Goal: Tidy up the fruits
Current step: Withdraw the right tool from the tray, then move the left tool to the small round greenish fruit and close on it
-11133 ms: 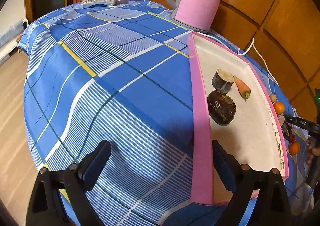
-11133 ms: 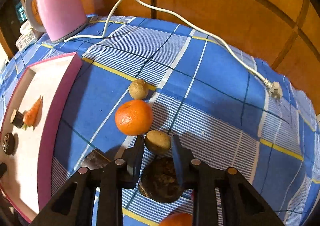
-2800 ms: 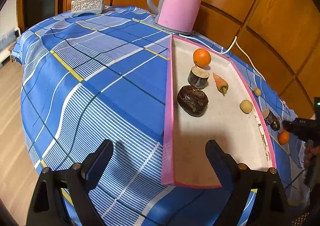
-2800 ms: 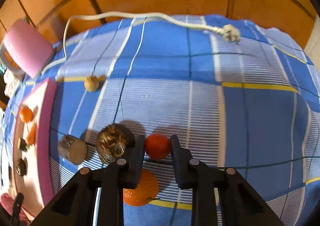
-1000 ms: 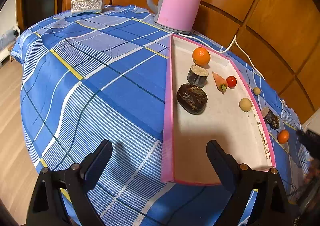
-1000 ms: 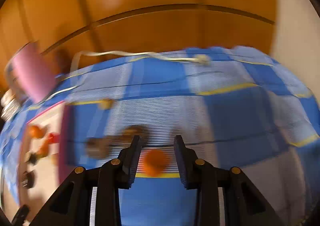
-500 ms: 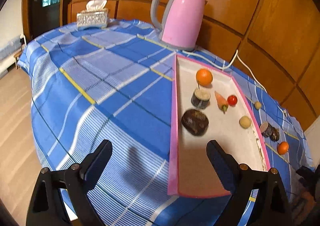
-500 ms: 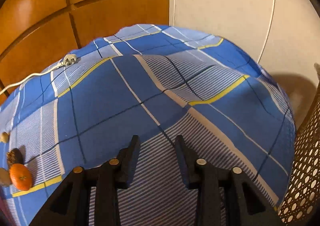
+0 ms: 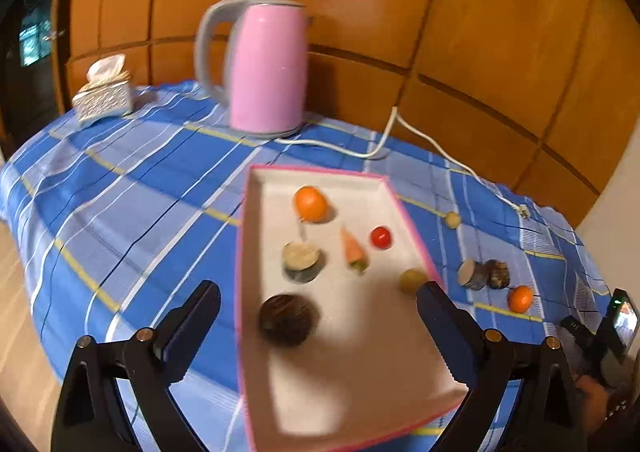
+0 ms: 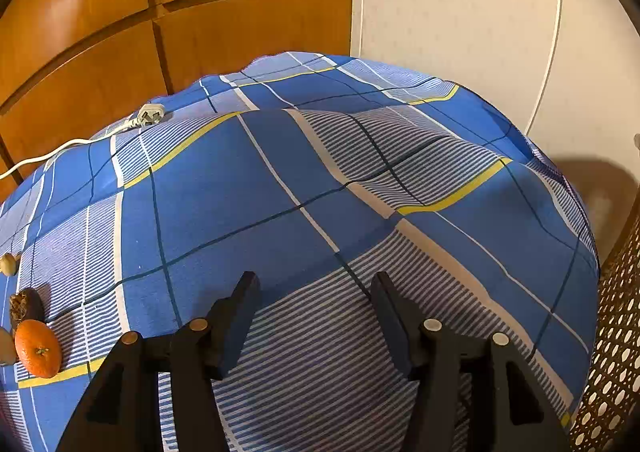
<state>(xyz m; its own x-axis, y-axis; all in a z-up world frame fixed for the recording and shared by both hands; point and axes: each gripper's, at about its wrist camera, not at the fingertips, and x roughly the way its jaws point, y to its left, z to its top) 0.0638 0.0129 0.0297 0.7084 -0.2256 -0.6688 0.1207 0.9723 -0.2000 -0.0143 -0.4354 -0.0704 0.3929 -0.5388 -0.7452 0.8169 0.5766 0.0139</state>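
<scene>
A pink-rimmed tray (image 9: 240, 252) lies on the blue checked cloth. In it are an orange (image 9: 311, 204), a red tomato (image 9: 381, 237), a carrot piece (image 9: 352, 249), a cut dark stub (image 9: 300, 256), a dark round fruit (image 9: 289, 317) and a small tan fruit (image 9: 412, 280). My left gripper (image 9: 316, 302) hovers open above the tray's near end, holding nothing. On the cloth to the right lie another orange (image 9: 520, 298), two dark pieces (image 9: 482, 274) and a small tan ball (image 9: 452, 219). My right gripper (image 10: 314, 292) points at bare cloth, its jaws opening with nothing between them; that orange (image 10: 38, 348) sits far left.
A pink kettle (image 9: 266, 68) stands behind the tray, its white cord (image 9: 384, 140) running right to a plug (image 10: 150, 117). A tissue box (image 9: 104, 94) sits at the back left. Wood panelling backs the table. A perforated basket (image 10: 616, 352) stands by the table's right edge.
My left gripper has risen and pulled back, so the tray looks smaller and farther. My right gripper swung away from the fruits to bare cloth and its jaws have spread wider.
</scene>
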